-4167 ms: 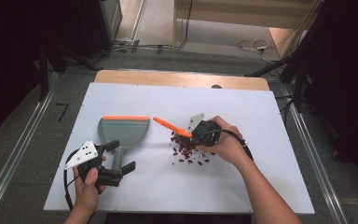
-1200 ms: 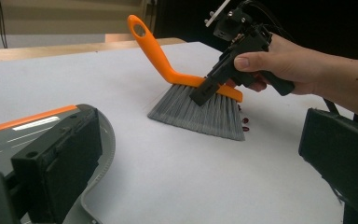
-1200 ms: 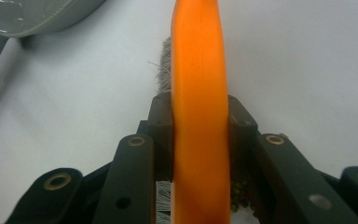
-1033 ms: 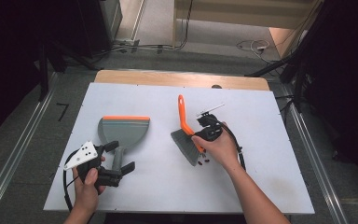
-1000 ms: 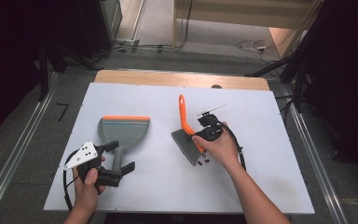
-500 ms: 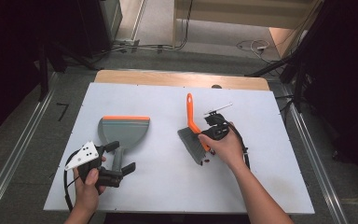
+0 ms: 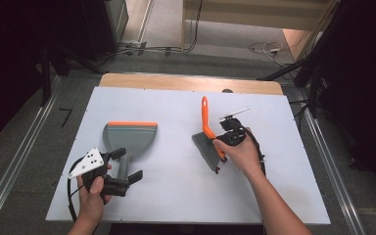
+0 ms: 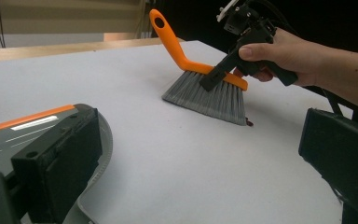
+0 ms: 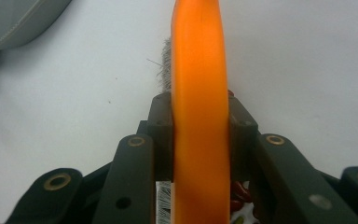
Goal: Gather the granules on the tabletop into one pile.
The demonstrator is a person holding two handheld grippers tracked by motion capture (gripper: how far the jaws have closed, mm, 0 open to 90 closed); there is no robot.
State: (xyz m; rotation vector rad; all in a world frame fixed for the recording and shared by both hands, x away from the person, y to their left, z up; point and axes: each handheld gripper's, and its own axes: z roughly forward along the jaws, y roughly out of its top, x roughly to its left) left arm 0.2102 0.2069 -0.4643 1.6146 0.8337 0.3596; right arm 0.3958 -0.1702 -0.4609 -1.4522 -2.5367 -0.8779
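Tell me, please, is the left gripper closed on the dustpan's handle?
No: in the left gripper view the left gripper stands wide open, one jaw over the dustpan, the other far off above the bare table.

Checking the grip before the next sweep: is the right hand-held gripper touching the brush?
Touching. In the right gripper view, the right hand-held gripper has both jaws pressed flat against the orange back of the brush.

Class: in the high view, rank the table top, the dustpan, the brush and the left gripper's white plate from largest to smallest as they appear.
1. Table top
2. Dustpan
3. Brush, close to the dustpan, so unsure
4. White plate
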